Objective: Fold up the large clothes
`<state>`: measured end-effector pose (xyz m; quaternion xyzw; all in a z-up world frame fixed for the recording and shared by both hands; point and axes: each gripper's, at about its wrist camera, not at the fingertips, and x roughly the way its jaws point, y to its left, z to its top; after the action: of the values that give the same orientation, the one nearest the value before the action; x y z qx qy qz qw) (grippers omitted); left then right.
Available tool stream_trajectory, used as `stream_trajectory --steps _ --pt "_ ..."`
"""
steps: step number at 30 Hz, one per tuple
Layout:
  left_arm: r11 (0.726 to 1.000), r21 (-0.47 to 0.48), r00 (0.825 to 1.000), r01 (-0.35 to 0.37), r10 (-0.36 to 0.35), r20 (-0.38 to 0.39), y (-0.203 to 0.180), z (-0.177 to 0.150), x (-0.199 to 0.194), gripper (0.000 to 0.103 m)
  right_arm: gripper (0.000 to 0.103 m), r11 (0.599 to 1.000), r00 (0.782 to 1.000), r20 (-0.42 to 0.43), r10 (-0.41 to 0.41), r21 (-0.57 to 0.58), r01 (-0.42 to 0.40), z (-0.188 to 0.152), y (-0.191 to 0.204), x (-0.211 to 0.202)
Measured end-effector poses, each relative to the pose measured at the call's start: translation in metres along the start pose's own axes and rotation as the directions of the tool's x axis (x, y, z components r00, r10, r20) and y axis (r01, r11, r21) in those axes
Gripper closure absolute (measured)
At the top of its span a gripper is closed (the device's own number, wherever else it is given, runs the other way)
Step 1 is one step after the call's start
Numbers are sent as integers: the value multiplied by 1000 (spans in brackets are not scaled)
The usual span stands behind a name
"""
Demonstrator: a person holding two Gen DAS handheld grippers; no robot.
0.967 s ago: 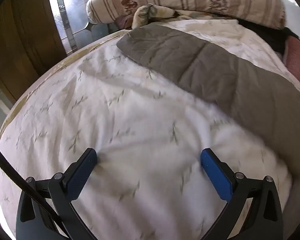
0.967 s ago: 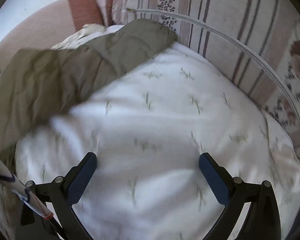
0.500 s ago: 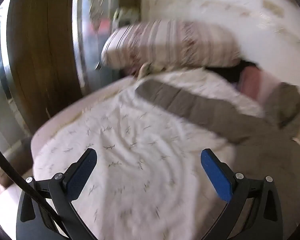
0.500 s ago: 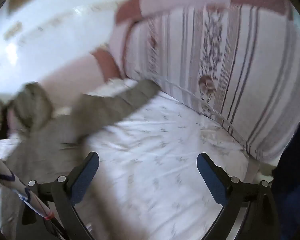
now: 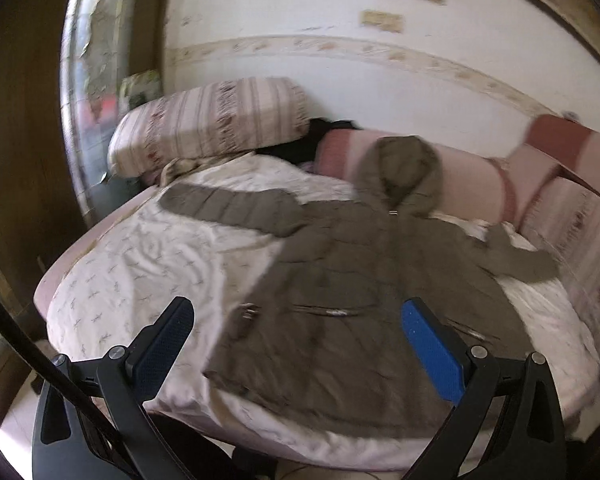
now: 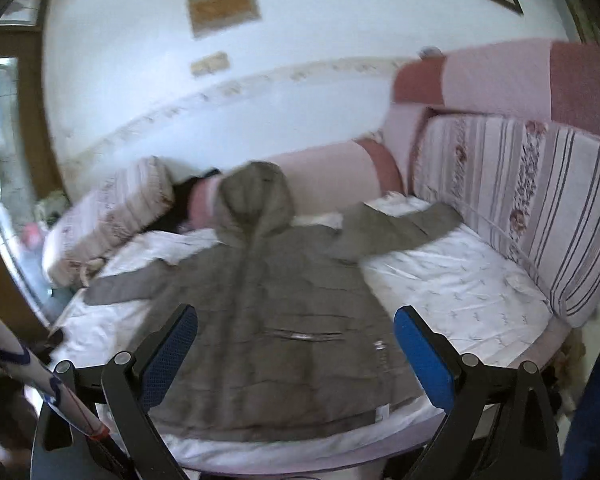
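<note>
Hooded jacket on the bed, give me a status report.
Left gripper open, empty. Right gripper open, empty. Hooded jacket spread flat, sleeves out, unfolded. Striped pillow beyond the left sleeve, not touching it.

Nothing can be read in either view. The tan plaque [image 6: 223, 7] on the wall at twelve o'clock is too blurred to show any writing, and so is the small white tag [image 6: 382, 413] on the coat's hem at six o'clock.

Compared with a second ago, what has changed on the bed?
Both pairs of fingers pulled back and up from the white patterned bedsheet, so the whole grey-brown hooded padded coat now shows, spread flat with sleeves out. The left gripper and right gripper stayed open and empty; the coat did not visibly move.
</note>
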<state>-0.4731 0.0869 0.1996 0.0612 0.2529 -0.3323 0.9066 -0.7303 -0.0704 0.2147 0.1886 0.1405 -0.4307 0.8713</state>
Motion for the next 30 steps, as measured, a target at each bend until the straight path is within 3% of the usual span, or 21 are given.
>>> stream_trajectory --steps 4,16,30 --pt "996 85 997 -40 34 64 -20 -9 -21 0 2 997 999 44 8 -77 -5 -13 34 -24" --pt "994 110 998 -4 10 -59 -32 -18 -5 0 1 990 999 -30 13 -140 -17 -21 52 -10" --pt "991 137 993 -5 21 -112 -39 -23 8 0 1 986 998 -60 -4 -164 -6 -36 56 3"
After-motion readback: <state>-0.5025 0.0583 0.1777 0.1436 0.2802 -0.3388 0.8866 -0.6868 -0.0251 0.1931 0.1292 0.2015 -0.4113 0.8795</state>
